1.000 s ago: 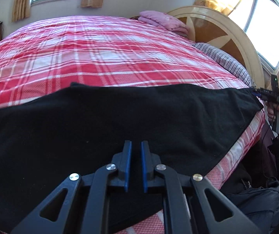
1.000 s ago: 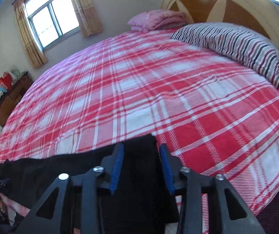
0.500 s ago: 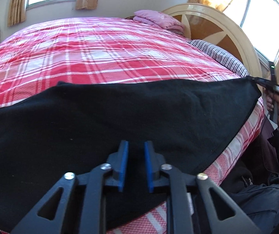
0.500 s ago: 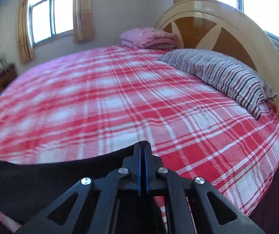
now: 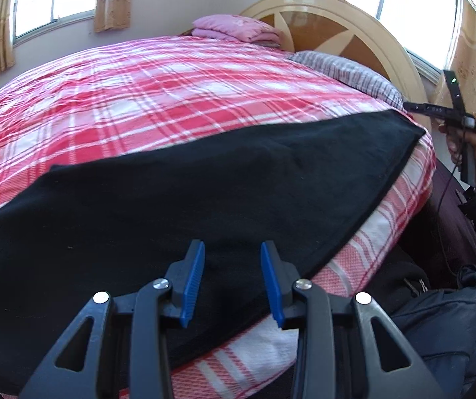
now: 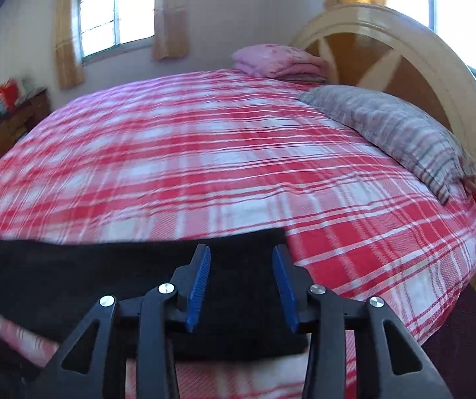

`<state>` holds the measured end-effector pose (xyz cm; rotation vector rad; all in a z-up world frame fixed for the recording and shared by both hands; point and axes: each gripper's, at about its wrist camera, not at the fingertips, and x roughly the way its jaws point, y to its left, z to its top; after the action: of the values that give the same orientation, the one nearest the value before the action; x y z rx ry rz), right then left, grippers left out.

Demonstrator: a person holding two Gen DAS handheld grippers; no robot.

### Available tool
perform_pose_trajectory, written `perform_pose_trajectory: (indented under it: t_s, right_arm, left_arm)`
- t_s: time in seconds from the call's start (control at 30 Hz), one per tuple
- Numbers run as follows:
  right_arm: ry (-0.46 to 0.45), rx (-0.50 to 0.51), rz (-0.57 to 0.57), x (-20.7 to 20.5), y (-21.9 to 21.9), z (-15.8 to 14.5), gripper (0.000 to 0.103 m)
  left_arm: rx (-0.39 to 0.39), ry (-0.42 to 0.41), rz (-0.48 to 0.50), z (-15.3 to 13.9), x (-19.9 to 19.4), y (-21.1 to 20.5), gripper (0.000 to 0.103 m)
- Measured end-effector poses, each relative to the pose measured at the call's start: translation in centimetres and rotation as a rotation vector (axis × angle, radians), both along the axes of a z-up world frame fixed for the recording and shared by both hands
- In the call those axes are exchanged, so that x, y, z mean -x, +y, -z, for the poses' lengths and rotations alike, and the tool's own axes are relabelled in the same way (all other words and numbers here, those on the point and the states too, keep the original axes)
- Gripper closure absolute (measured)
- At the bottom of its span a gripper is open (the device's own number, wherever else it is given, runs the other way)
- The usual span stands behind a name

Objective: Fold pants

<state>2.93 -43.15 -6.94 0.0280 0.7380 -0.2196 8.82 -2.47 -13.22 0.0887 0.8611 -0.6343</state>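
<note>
The black pants (image 5: 204, 193) lie spread flat along the near edge of the bed (image 5: 158, 99), a long dark strip over the red-and-white plaid cover; their far hem runs roughly parallel to the bed's edge, and one end reaches toward the headboard (image 5: 354, 26) side, stopping short of the striped pillow (image 5: 354, 73). The left gripper (image 5: 232, 281) sits over the pants at the end away from the headboard, its blue-padded jaws standing wide apart with cloth showing between them and nothing pinched; the right gripper (image 6: 241, 287) sits over the pants' end nearer the headboard, jaws likewise spread wide and gripping nothing, the black fabric's corner (image 6: 279, 232) just beyond its tips. From the left wrist view the person's right hand (image 5: 463, 146) can be seen out past the bed's corner, wrapped around its gripper's handle. A folded pink blanket (image 6: 277, 61) rests against the headboard beside the pillow; a wooden cabinet (image 6: 12, 123) stands by the wall opposite the headboard, under the curtained window (image 6: 115, 13).
</note>
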Motion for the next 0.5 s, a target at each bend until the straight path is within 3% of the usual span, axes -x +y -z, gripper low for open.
perform_pose_trajectory:
  t_s: [0.17,0.27,0.4,0.5]
  right_arm:
    - [0.092,-0.016,-0.075,1.4,2.9,0.4,0.062]
    - [0.108,-0.016,0.009,2.3,1.4,0.3,0.062]
    - [0.13,-0.155,0.177,3.8,-3.8,0.9,0.062]
    - [0.115,-0.281,0.232,4.8,-6.5,1.7,0.062]
  left_arm:
    - [-0.016,0.003,0.006,0.3,0.2,-0.6,0.066]
    - [-0.009,0.002,0.001,0.2,0.2,-0.4,0.066]
    - [-0.006,-0.003,-0.011,0.0,0.2,-0.2,0.066]
    - [0.001,-0.001,-0.017,0.0,0.1,0.0,0.066]
